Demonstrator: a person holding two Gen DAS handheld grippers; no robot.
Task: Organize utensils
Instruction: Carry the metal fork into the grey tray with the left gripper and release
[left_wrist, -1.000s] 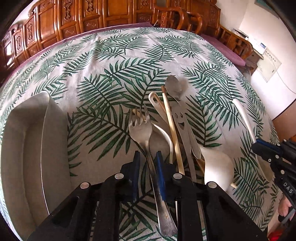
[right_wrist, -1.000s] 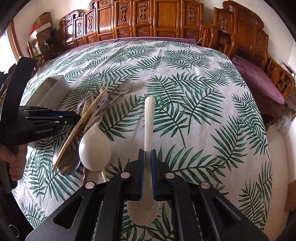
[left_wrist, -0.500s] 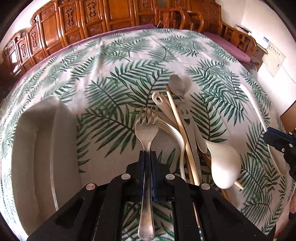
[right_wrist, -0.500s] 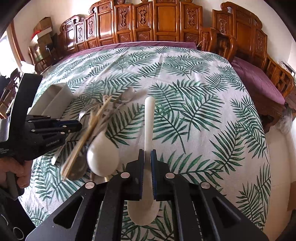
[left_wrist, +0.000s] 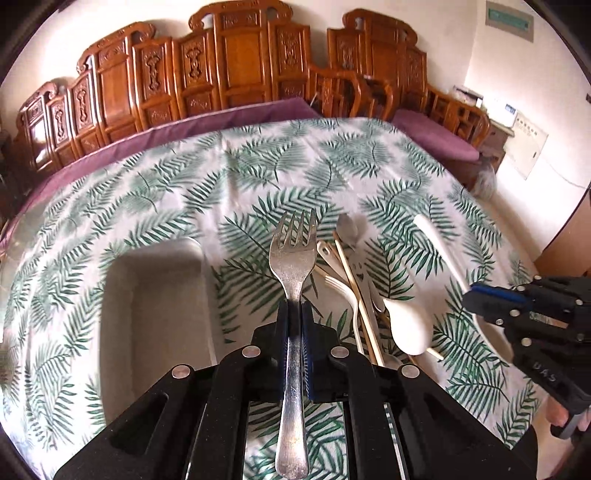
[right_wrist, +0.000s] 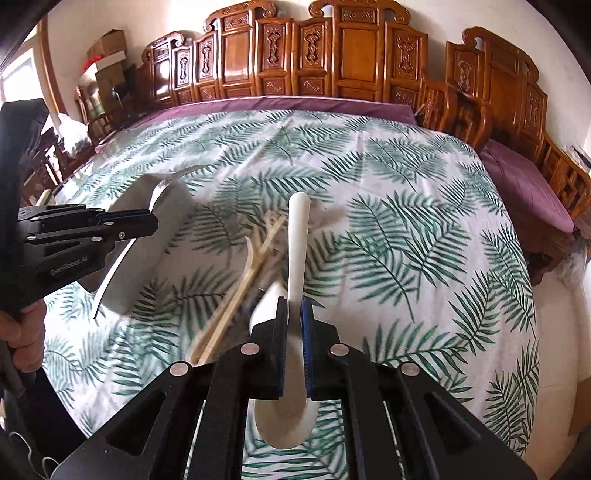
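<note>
I count one metal fork (left_wrist: 293, 254), two white spoons (left_wrist: 408, 325) (right_wrist: 297, 258), and one grey tray (left_wrist: 155, 295). Two grippers are in view, left (left_wrist: 294, 317) and right (right_wrist: 294, 317). The heap of utensils (left_wrist: 354, 280) holds several more pieces, too tangled for me to number.

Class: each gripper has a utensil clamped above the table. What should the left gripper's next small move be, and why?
Probably swing left over the white tray: the left gripper is shut on the metal fork, lifted clear of the utensil pile, and the tray lies just beside it.
</note>
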